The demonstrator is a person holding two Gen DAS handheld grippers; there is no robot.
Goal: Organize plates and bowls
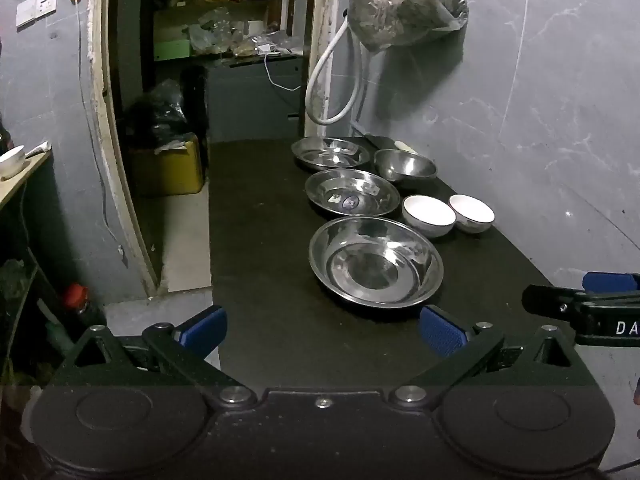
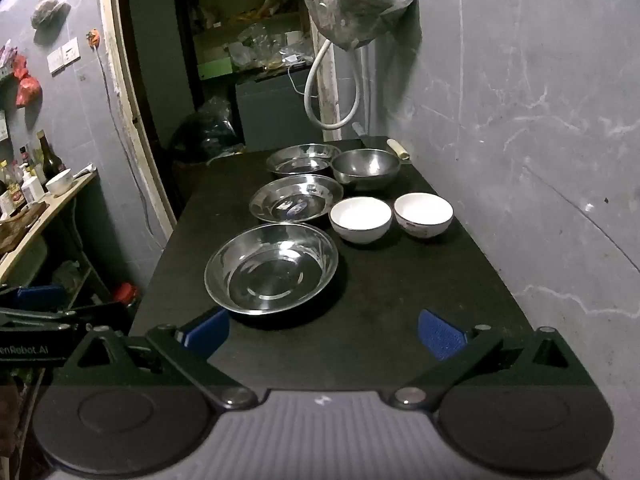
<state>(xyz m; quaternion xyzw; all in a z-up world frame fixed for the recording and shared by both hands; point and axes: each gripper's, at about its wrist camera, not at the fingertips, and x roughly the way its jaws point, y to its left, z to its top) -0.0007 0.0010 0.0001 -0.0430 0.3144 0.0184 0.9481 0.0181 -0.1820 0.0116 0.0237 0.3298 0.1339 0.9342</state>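
On the black table [image 1: 260,280] [image 2: 400,300] three steel plates stand in a row: near plate [image 1: 376,266] [image 2: 272,268], middle plate [image 1: 352,193] [image 2: 296,198], far plate [image 1: 330,153] [image 2: 298,159]. A steel bowl [image 1: 405,165] [image 2: 366,168] sits at the far right. Two white bowls [image 1: 428,215] [image 1: 472,213] [image 2: 360,219] [image 2: 423,214] stand side by side. My left gripper [image 1: 322,330] is open and empty, short of the near plate. My right gripper [image 2: 324,334] is open and empty, also short of it.
A grey wall [image 2: 540,140] runs along the table's right side. A plastic bag [image 1: 404,4] and a white hose [image 1: 332,88] hang at the far end. A doorway [image 1: 200,80] opens beyond. A shelf with bottles and a bowl [image 2: 40,196] stands to the left.
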